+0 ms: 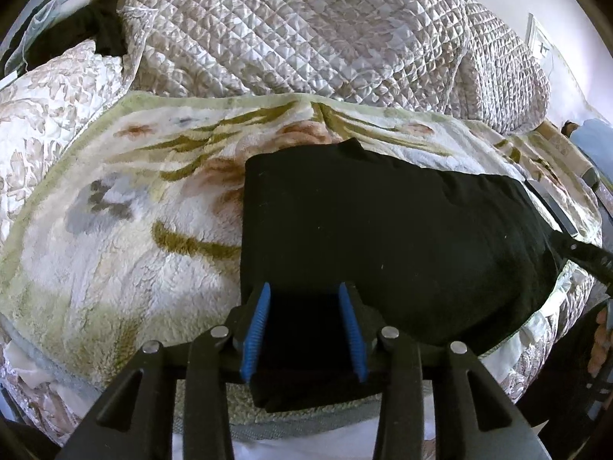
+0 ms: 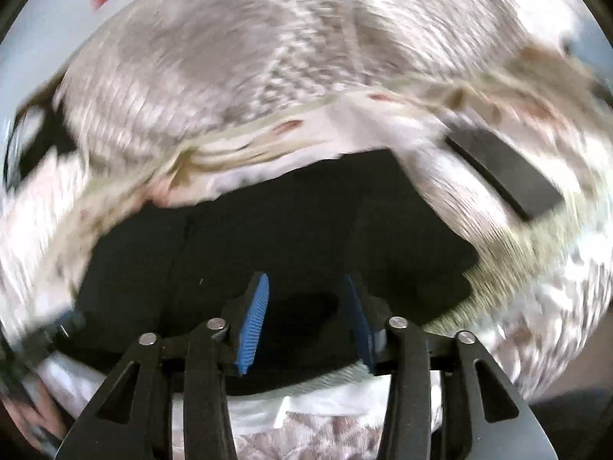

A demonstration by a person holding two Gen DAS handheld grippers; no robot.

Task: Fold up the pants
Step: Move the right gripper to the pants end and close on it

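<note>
Your left wrist view is sharp and evenly daylit, with soft sheen on the quilted bedspread. The black pants read as a near-featureless dark mass. Your right wrist view is heavily motion-blurred — only the linkage stays crisp. Both views bend strongly at the rim — corners vignette to black.

left gripper, right gripper: jaws apart, angled down.

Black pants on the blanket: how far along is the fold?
Done, by the look of it: the black pants lie doubled into a compact slab on the floral blanket. In hand: nothing; the left tongs and right tongs stand open over the cloth. Left: perhaps one more fold, though the right wrist view is blurred.
</note>
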